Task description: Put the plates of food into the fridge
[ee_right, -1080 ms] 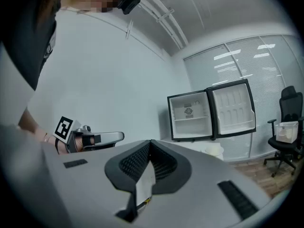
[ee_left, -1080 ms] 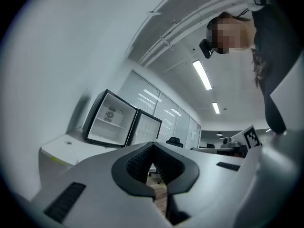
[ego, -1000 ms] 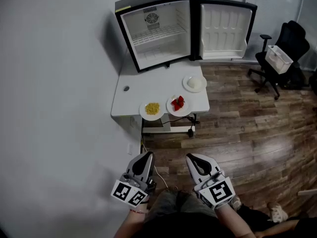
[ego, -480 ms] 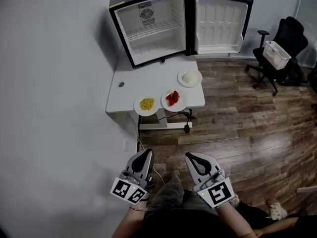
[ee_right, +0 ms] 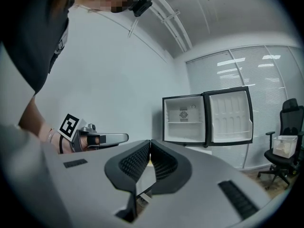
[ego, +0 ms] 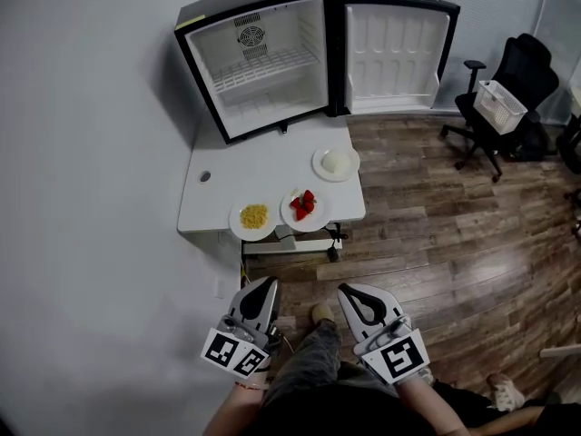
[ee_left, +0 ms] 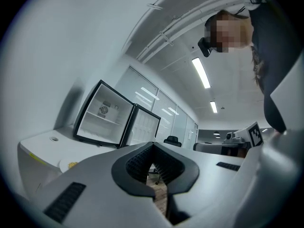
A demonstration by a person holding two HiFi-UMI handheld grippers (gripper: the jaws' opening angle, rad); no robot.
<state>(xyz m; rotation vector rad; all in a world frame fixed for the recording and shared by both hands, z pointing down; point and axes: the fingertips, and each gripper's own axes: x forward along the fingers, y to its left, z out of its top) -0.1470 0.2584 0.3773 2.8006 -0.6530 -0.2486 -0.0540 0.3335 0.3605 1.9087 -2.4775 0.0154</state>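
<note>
Three plates stand on the white table (ego: 227,166) in the head view: one with yellow food (ego: 253,218), one with strawberries (ego: 304,207), one with a white mound (ego: 335,163). Behind them the small black fridge (ego: 259,66) stands empty with its door (ego: 392,54) swung wide open. Both grippers hang well short of the table, over the floor. My left gripper (ego: 266,285) is shut and holds nothing; its own view shows the jaw tips (ee_left: 153,145) meeting, the fridge (ee_left: 103,120) far ahead. My right gripper (ego: 349,291) is shut and empty too, tips (ee_right: 150,142) together, fridge (ee_right: 186,118) beyond.
A wall runs along the left side. A black office chair (ego: 508,94) with a white basket (ego: 498,105) stands at the far right on the wood floor. The table's wheeled base (ego: 304,242) sits under its near edge. The person's leg (ego: 304,371) shows between the grippers.
The table and fridge have slid left and grown a little larger in the head view as the person steps closer. Both grippers stay shut and empty, low in the frame.
</note>
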